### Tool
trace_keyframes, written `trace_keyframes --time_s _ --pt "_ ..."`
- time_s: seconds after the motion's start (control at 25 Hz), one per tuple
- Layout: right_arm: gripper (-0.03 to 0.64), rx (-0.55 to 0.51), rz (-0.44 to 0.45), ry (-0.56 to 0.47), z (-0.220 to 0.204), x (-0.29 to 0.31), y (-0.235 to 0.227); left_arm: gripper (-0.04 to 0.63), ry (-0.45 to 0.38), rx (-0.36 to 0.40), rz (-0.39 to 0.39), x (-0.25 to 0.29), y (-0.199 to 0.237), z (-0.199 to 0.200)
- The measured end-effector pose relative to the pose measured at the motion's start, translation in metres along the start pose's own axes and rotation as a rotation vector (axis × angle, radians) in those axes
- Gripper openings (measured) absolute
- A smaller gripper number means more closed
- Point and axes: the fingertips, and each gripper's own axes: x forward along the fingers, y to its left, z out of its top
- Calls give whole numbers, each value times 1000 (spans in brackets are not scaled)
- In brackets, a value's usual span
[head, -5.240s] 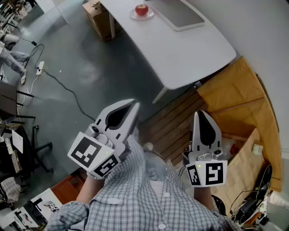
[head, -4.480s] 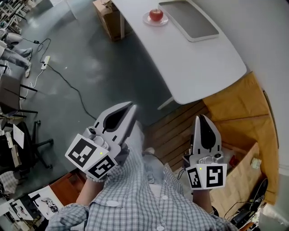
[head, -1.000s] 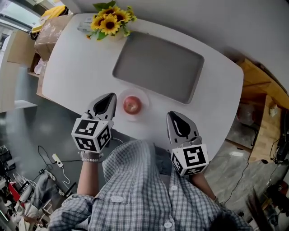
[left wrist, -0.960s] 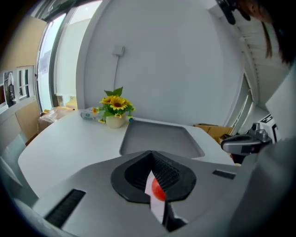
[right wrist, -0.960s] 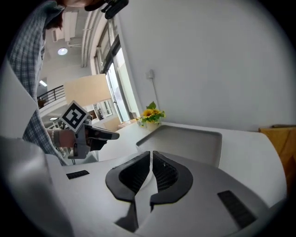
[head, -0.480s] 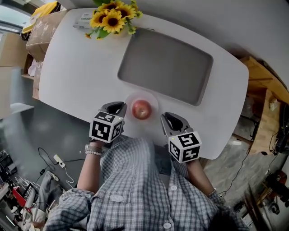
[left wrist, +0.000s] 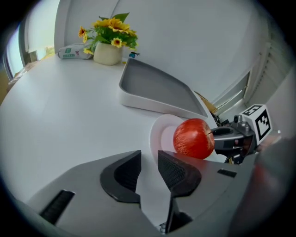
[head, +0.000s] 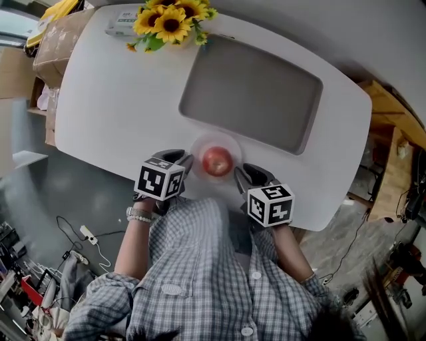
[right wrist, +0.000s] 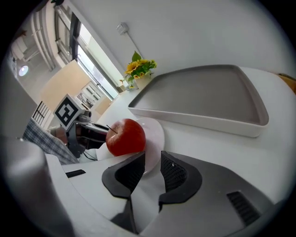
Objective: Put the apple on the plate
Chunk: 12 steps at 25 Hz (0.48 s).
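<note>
At the bottom of the head view a checked shirt (head: 206, 280) is seen, with a beaded bracelet (head: 138, 214) worn on the left wrist. Just beyond, the left gripper (head: 181, 158) and the right gripper (head: 243, 174) are held over the near edge of the white table (head: 113, 100), one on each side of the plate (head: 200, 145).

In the left gripper view, the jaws of the left gripper (left wrist: 149, 155) are seen parted by a narrow gap. Only bare table top is seen between them, and nothing is grasped. The same is shown in the right gripper view: the jaws of the right gripper (right wrist: 152, 157) are slightly released and empty, with the rim of the plate (right wrist: 155, 132) seen through the gap.

The red apple (head: 217, 161) is found on the plate, between the two grippers and touched by neither. Its stem is seen in the right gripper view, on the side of the apple (right wrist: 125, 137) turned toward the opposite gripper.

Behind the plate a shallow grey tray (head: 253, 93) is laid, with nothing in it. At the far edge of the table a bunch of sunflowers (head: 170, 16) is stood in a pale vase (left wrist: 107, 53), and a small packet (head: 123, 23) is laid beside it. A cardboard box (head: 50, 43) is seen off the far left corner of the table.
</note>
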Motion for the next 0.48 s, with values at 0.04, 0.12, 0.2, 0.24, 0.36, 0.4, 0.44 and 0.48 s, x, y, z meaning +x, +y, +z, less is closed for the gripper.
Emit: trace_keyframes --time_s 0.04,0.12,0.2,0.24,0.36,0.4,0.44,0.48 --pt "83 13 -5 4 -1 2 -1 97 0 -11 -11 0 0 0" --pt "83 34 -14 10 -3 5 -4 95 -2 -26 -32 0 -1 1" --pt "83 38 -18 22 -6 9 -5 95 1 -24 -43 0 -1 1" --pt "83 40 -18 30 -7 11 -4 95 5 -19 -45 0 -2 0" --pt "82 56 -18 41 -9 14 -4 95 14 -8 -47 0 -2 0" --pt "81 64 -17 41 -9 15 -5 95 16 -8 -48 0 -2 0" --pt "81 72 -18 41 -9 15 -5 95 19 -7 -50 0 -1 0" --pt "81 79 -19 40 -9 16 -7 95 22 -5 -52 0 -1 0"
